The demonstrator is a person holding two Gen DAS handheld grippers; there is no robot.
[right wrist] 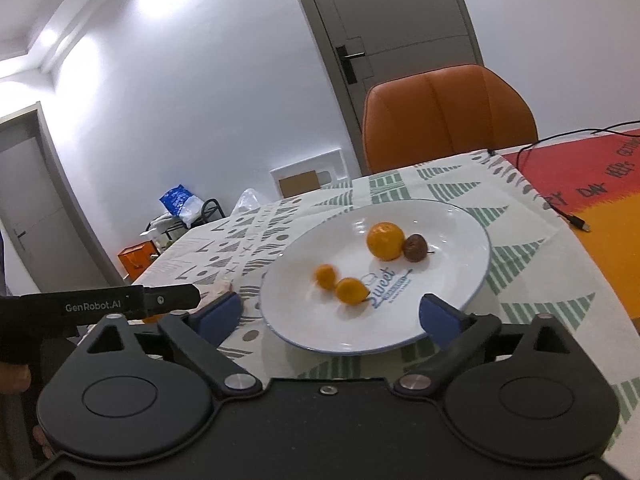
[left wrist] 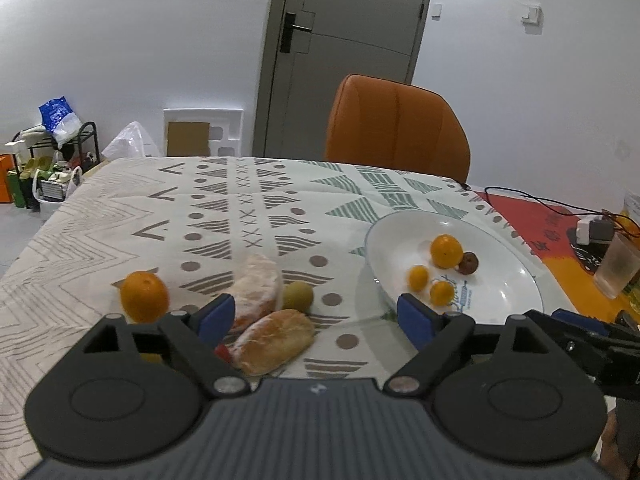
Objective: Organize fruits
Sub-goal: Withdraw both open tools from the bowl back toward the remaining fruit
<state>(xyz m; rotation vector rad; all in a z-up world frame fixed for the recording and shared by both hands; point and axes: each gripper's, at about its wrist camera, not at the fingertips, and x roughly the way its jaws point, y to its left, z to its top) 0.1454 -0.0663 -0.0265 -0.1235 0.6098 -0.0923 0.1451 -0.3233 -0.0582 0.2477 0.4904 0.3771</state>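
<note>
1. My left claw [left wrist: 316,320] is spread wide with nothing between its blue pads; it hangs low over the patterned cloth [left wrist: 224,216] that covers the desk.
2. Just ahead of that claw I see two wrapped bread pieces [left wrist: 272,340], one lying in front of the other, with a small greenish fruit [left wrist: 298,295] just beside them on the right.
3. A loose orange [left wrist: 144,296] sits on the cloth left of the bread, apart from the plate.
4. My right claw [right wrist: 332,312] is likewise parted and empty, its pads on either side of the near rim of the white plate [right wrist: 460,224].
5. On the plate I count four fruits: a larger orange [right wrist: 385,241] touching a dark brown fruit [right wrist: 415,248] toward the far side, and two small orange fruits [right wrist: 351,291] close together nearer to me.
6. From the right wrist camera, the left tool's black body juts in at the left edge, near the plate's left side.
7. An orange chair [left wrist: 396,124] stands behind the desk's far edge, and a black cable [right wrist: 560,140] trails over a red and orange mat on the right.
</note>
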